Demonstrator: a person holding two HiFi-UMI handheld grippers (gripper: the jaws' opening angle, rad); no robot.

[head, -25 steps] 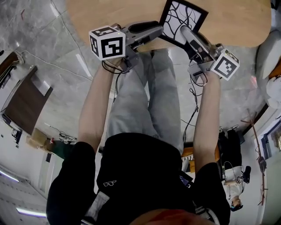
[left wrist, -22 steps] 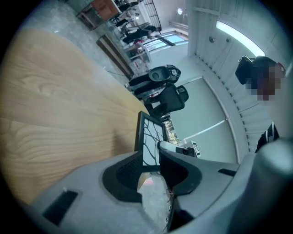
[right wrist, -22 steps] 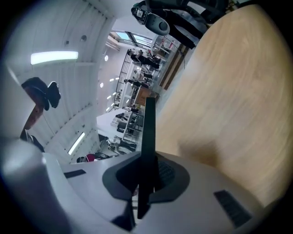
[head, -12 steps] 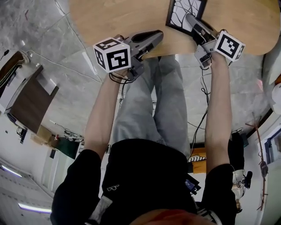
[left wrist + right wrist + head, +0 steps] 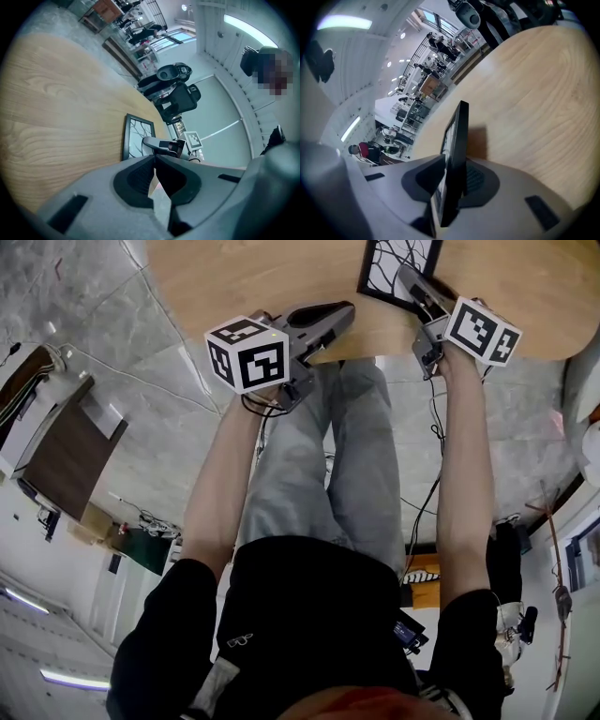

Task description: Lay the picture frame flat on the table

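The picture frame (image 5: 394, 263), black-rimmed with a branch drawing, is on the wooden table (image 5: 244, 273) near its front edge, and its far edge is cut off in the head view. My right gripper (image 5: 405, 276) has the frame's near edge (image 5: 457, 140) between its jaws. They are opening, though the pads still look to touch it. In the left gripper view the frame (image 5: 137, 136) looks low on the wood, with the right gripper (image 5: 161, 145) at its near side. My left gripper (image 5: 347, 313) is shut on nothing at the table's edge, left of the frame.
The table's rounded front edge (image 5: 328, 343) runs just behind both grippers, with the person's legs and marble floor below. Bare wood (image 5: 56, 108) spreads left of the frame. Office chairs (image 5: 171, 89) stand beyond the far side.
Both grippers have moved forward over the table and the frame went with the right one. The left gripper's jaws have come together.
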